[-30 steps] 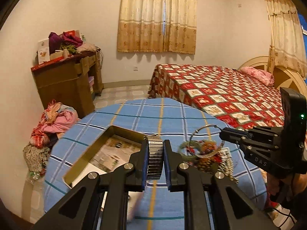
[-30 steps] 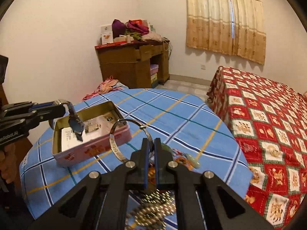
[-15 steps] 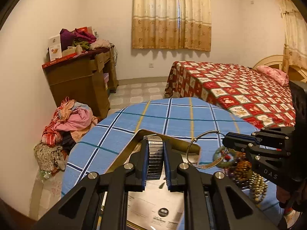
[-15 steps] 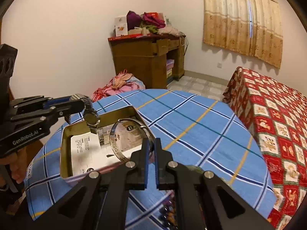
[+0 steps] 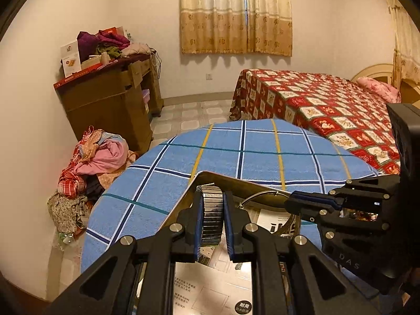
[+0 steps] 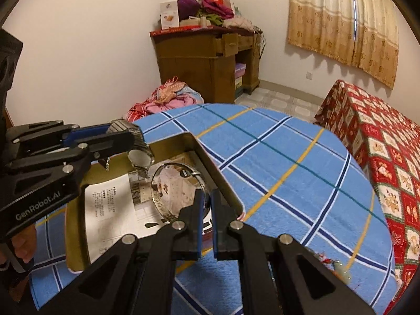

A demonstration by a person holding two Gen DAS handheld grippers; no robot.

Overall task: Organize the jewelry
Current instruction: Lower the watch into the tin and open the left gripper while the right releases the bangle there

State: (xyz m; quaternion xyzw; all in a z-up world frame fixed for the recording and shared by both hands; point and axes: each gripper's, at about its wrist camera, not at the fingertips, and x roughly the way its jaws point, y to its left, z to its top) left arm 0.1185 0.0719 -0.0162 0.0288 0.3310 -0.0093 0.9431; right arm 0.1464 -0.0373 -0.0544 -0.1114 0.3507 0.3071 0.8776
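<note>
My left gripper (image 5: pixel 212 210) is shut on the metal link band of a silver watch (image 5: pixel 212 218). In the right wrist view the watch (image 6: pixel 140 157) hangs from the left gripper (image 6: pixel 126 134) over the far left corner of an open gold-lined tin box (image 6: pixel 219 183). My right gripper (image 6: pixel 206 204) is shut on a thin silver bangle (image 6: pixel 157 204), held over the box's inside. From the left wrist view, the bangle (image 5: pixel 256 195) arcs from the right gripper (image 5: pixel 291 204) just over the box rim (image 5: pixel 223 178). Printed leaflets (image 6: pixel 110 204) line the box floor.
The box sits on a round table with a blue plaid cloth (image 6: pixel 288 173). Loose beads and jewelry (image 6: pixel 338 265) lie near the table's right front edge. Beyond are a red patterned bed (image 5: pixel 328 99), a wooden desk (image 5: pixel 110 99) and a clothes heap (image 5: pixel 99 157) on the floor.
Both grippers have moved left and down, from over the jewelry pile to over the open box, still holding the watch and the bangle. The box now fills the near view.
</note>
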